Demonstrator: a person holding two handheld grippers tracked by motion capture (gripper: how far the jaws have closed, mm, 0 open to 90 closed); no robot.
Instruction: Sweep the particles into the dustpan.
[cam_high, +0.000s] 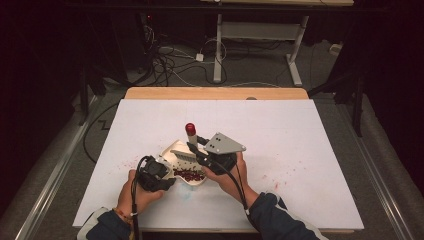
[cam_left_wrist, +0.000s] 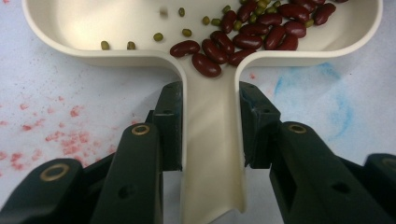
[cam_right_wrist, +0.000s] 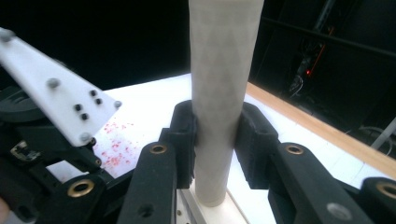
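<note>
A cream dustpan (cam_high: 192, 176) lies on the white table near the front, with dark red kidney beans (cam_left_wrist: 252, 32) and a few small green beans (cam_left_wrist: 159, 36) in its tray. My left gripper (cam_left_wrist: 210, 126) is shut on the dustpan's handle (cam_left_wrist: 212, 154), one pad on each side. In the high view the left gripper (cam_high: 162, 176) sits left of the pan. My right gripper (cam_right_wrist: 217, 135) is shut on the pale round handle (cam_right_wrist: 224, 70) of a brush (cam_high: 184, 154). The brush stands tilted over the pan, red cap (cam_high: 190, 128) up. The right gripper (cam_high: 200, 152) is to the right of the brush.
White sheet (cam_high: 280, 130) covers the table, with red specks (cam_high: 295, 167) at right and left of the pan and a blue smear (cam_left_wrist: 327, 93) beside the handle. A wooden edge (cam_high: 215, 93) runs along the far side. Cables and desk legs lie on the floor beyond.
</note>
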